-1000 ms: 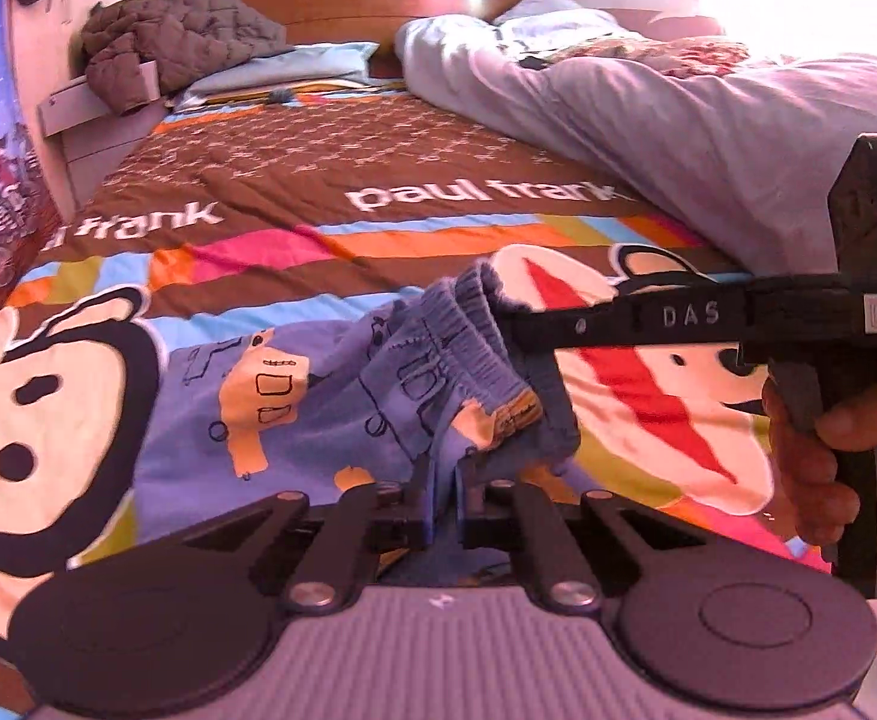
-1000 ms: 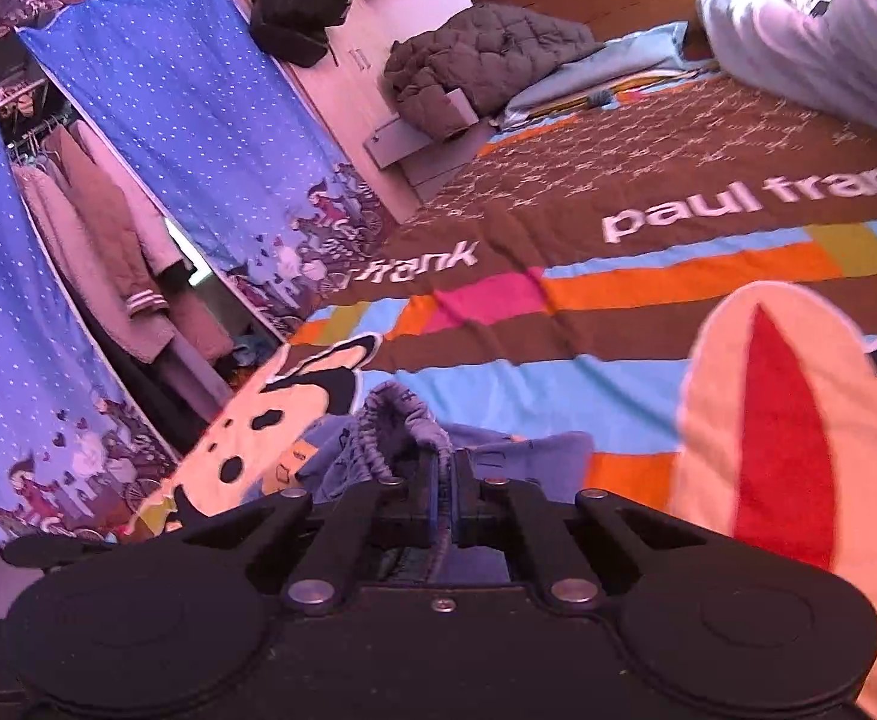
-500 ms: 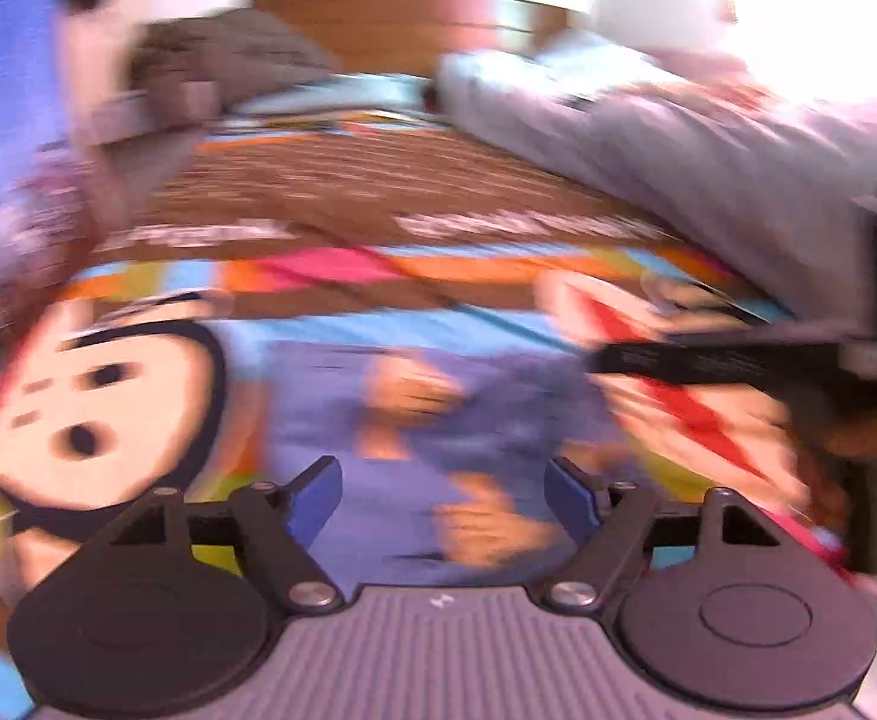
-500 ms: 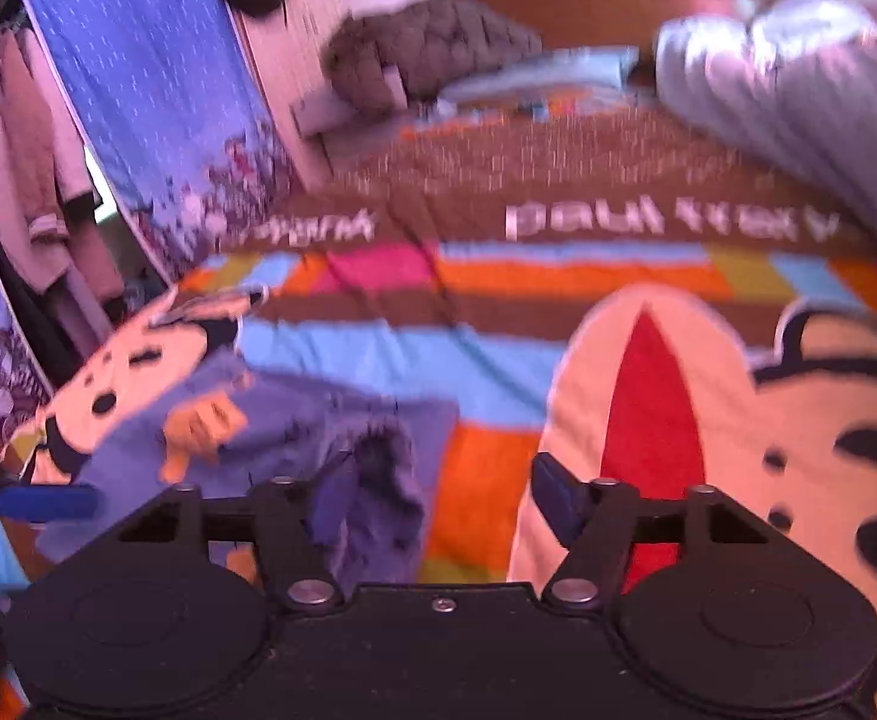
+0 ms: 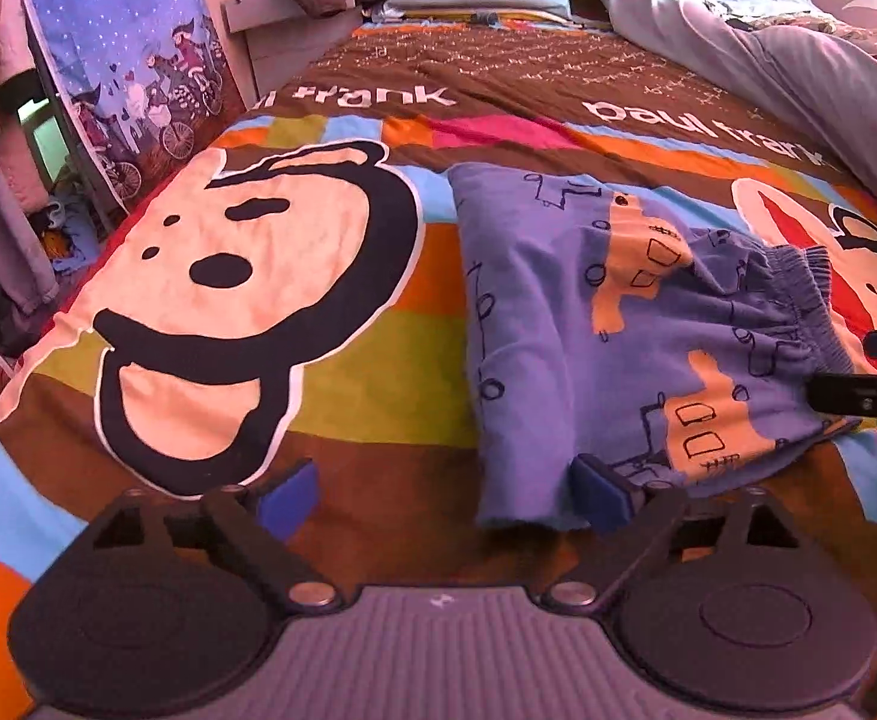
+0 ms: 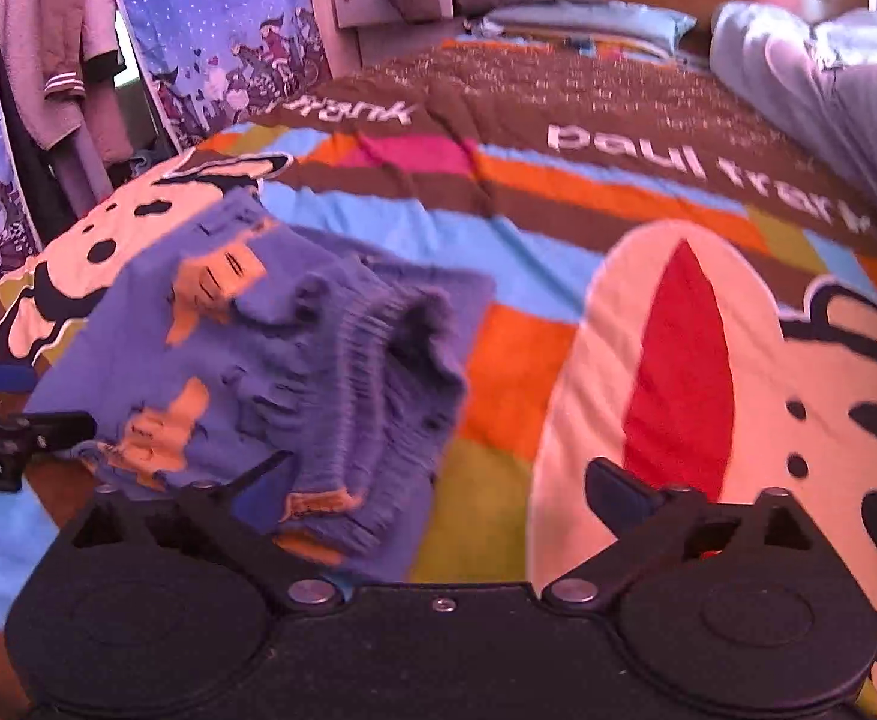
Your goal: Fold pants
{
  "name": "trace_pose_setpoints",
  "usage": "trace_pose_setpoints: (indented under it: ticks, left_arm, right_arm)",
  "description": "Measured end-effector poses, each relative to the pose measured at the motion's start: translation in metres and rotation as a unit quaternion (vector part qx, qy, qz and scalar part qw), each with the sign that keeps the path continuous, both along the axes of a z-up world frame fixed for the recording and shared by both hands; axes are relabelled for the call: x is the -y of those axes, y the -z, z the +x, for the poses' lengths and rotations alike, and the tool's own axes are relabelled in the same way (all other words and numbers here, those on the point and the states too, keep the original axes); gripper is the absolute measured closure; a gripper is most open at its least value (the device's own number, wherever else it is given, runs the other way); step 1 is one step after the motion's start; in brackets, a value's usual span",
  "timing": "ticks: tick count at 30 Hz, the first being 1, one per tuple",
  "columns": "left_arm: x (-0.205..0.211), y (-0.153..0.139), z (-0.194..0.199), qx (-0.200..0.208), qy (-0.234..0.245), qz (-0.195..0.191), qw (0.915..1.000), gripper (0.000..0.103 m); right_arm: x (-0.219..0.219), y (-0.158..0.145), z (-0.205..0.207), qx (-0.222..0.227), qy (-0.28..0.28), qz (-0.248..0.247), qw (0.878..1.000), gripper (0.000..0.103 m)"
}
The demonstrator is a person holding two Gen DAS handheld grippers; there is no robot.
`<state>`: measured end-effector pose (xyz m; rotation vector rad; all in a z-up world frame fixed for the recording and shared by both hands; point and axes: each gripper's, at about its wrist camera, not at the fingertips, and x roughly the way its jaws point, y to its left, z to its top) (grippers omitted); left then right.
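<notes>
The left tool [image 5: 444, 495] and the right tool [image 6: 438, 489] have both just been opening and now stand wide with nothing between their jaws. The blue pants [image 5: 630, 324] lie folded on the bed cover [image 5: 378, 372]. A fold looks just finished; next comes smoothing or one more fold. The stretchy waistband [image 5: 798, 300] faces the right tool, and the long side runs from the near edge toward the headboard.
</notes>
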<state>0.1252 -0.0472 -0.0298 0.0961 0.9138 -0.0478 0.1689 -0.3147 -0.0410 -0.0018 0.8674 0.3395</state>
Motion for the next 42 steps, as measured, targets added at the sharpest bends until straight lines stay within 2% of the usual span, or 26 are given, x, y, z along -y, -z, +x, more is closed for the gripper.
trace_pose_setpoints:
  ticks: [3, 6, 9, 10, 12, 16, 19, 22, 25, 27, 29, 31, 34, 36, 38, 39, 40, 42]
  left_arm:
    - [-0.005, -0.018, -0.002, 0.011, 0.01, 0.001, 0.9999, 0.009]
    - [-0.005, -0.039, 0.003, 0.06, 0.024, -0.005, 0.9979, 0.005]
    - [0.009, -0.05, 0.029, 0.097, 0.034, 0.004, 0.9946, 0.003]
    - [0.016, -0.051, 0.041, 0.104, 0.039, 0.014, 0.9937, 0.003]
    - [0.034, -0.045, 0.069, 0.113, 0.062, 0.048, 0.9905, 0.003]
    - [0.064, -0.012, 0.119, 0.097, 0.11, 0.139, 0.9793, 0.008]
    - [0.066, 0.01, 0.145, 0.091, 0.1, 0.175, 0.9752, 0.009]
    - [0.055, 0.018, 0.158, 0.083, 0.073, 0.151, 0.9824, 0.008]
    - [0.045, 0.014, 0.156, 0.082, 0.048, 0.131, 0.9868, 0.008]
    - [0.039, 0.002, 0.145, 0.098, 0.041, 0.117, 0.9874, 0.009]
    - [0.03, -0.013, 0.127, 0.117, 0.043, 0.084, 0.9887, 0.008]
    - [0.02, -0.025, 0.11, 0.119, 0.045, 0.048, 0.9907, 0.005]
    - [0.013, -0.033, 0.082, 0.101, 0.056, 0.013, 0.9932, 0.002]
    - [0.014, -0.027, 0.068, 0.076, 0.061, 0.023, 0.995, 0.002]
    - [0.016, -0.009, 0.053, 0.043, 0.046, 0.061, 0.9961, 0.002]
    - [0.015, -0.001, 0.045, 0.038, 0.04, 0.068, 0.9962, 0.002]
    - [0.012, 0.007, 0.036, 0.039, 0.037, 0.065, 0.9965, 0.002]
    - [0.004, 0.011, 0.022, 0.054, 0.027, 0.041, 0.9973, 0.002]
  right_arm:
    - [0.007, -0.01, -0.003, 0.009, -0.014, 0.028, 0.999, 0.001]
    - [0.012, -0.029, -0.008, 0.066, -0.018, 0.047, 0.997, 0.001]
    - [0.007, -0.031, 0.005, 0.087, 0.006, 0.087, 0.992, 0.001]
    - [0.002, -0.029, 0.013, 0.087, 0.009, 0.098, 0.991, 0.001]
    - [-0.008, -0.024, 0.027, 0.081, 0.018, 0.083, 0.993, 0.001]
    - [-0.015, -0.008, 0.044, 0.079, 0.052, 0.047, 0.994, 0.002]
    - [-0.005, 0.005, 0.053, 0.065, 0.086, 0.033, 0.994, 0.002]
    - [0.009, 0.018, 0.059, 0.045, 0.11, 0.052, 0.991, 0.002]
    - [0.014, 0.022, 0.058, 0.042, 0.119, 0.069, 0.99, 0.001]
    - [0.015, 0.016, 0.055, 0.036, 0.116, 0.091, 0.988, 0.002]
    - [0.016, 0.005, 0.052, 0.033, 0.101, 0.124, 0.987, 0.002]
    - [0.011, -0.009, 0.045, 0.037, 0.079, 0.138, 0.987, 0.001]
    - [-0.001, -0.019, 0.031, 0.046, 0.046, 0.113, 0.991, 0.001]
    - [-0.009, -0.018, 0.02, 0.042, 0.033, 0.075, 0.996, 0.001]
    - [-0.018, -0.007, 0.009, 0.015, 0.017, 0.028, 0.999, 0.001]
    - [-0.022, 0.0, 0.005, -0.004, 0.008, 0.004, 1.0, 0.001]
    - [-0.024, 0.006, 0.001, -0.017, 0.0, -0.009, 1.0, 0.001]
    - [-0.022, 0.009, -0.001, -0.018, 0.004, 0.0, 1.0, 0.001]
